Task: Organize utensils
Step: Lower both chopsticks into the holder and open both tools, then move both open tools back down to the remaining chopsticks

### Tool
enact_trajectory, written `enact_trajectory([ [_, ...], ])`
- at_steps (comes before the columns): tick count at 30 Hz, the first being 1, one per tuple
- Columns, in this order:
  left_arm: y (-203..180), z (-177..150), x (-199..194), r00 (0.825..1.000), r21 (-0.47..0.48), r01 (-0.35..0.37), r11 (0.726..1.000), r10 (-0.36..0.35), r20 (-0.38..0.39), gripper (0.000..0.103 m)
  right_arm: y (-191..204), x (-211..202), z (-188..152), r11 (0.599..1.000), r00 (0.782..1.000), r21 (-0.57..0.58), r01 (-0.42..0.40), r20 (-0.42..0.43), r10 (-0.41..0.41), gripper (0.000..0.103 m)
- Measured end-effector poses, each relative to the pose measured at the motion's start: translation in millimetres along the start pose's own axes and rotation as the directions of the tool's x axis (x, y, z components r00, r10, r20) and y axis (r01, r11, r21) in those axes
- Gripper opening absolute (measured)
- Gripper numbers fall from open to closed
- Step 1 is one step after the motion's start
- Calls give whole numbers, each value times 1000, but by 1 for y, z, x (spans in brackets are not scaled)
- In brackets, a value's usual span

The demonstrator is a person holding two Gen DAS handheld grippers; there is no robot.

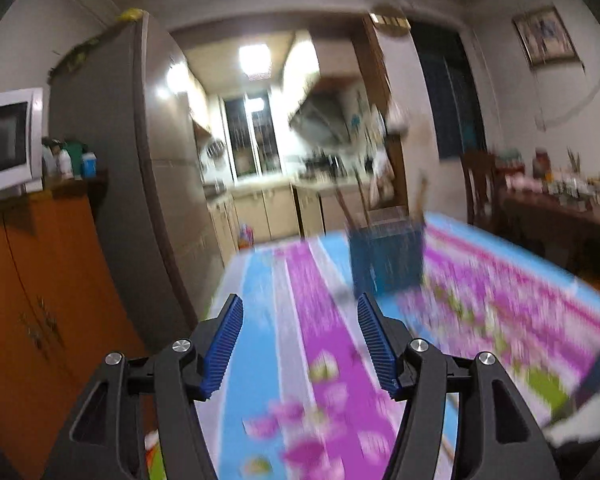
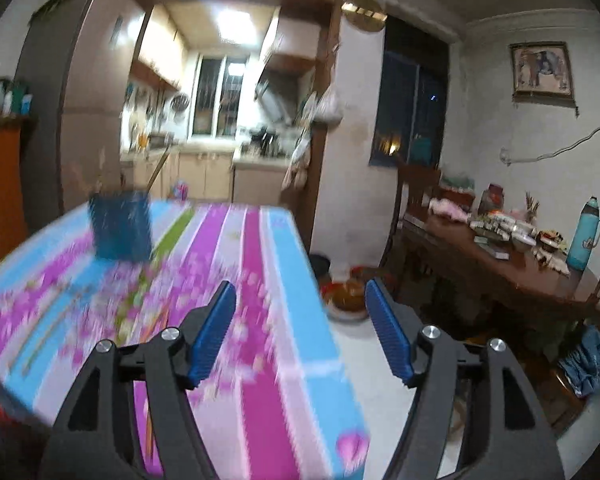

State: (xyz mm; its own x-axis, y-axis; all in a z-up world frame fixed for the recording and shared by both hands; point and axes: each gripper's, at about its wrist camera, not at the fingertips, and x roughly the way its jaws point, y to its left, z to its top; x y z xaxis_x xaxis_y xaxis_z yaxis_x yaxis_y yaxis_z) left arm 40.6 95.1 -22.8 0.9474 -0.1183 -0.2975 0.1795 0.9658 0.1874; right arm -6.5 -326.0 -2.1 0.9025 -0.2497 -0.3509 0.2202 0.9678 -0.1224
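Note:
A blue utensil holder [image 1: 386, 258] stands on the table with the pink, purple and blue floral cloth [image 1: 300, 360]; thin sticks rise from its top, blurred. My left gripper [image 1: 300, 312] is open over the cloth, just short of the holder, nothing between its blue pads. In the right wrist view the same holder [image 2: 120, 226] is at the far left of the cloth [image 2: 228, 280]. Blurred long utensils [image 2: 56, 332] lie on the cloth at the left. My right gripper [image 2: 300, 300] is open over the table's right edge, empty.
An orange cabinet [image 1: 32, 320] with a microwave [image 1: 8, 140] and a tall fridge [image 1: 112, 160] stand left of the table. A dark wooden table [image 2: 508, 264] with clutter and a teal flask [image 2: 584, 236] stands to the right. Bowls [image 2: 346, 296] sit on the floor.

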Motion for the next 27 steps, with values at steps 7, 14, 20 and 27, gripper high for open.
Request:
enact_trajectory([
  [7,-66,-77,-13,976,34,142,989,-134,-172,52,54,-5,-69,981,974,67,-180,-129,188,61],
  [14,-103,-104,-2,955,40,183,982,-168,-244,37,128,0,-100,952,934,10,-306,-189,302,43],
  [20,-114,-116,18,943,-28,162,986,-163,-289,27,159,4,-104,956,941,-51,-289,-198,274,26],
  [27,-119,-116,20,955,-37,131,991,-137,-264,26,167,7,-108,958,946,-73,-276,-196,257,24],
])
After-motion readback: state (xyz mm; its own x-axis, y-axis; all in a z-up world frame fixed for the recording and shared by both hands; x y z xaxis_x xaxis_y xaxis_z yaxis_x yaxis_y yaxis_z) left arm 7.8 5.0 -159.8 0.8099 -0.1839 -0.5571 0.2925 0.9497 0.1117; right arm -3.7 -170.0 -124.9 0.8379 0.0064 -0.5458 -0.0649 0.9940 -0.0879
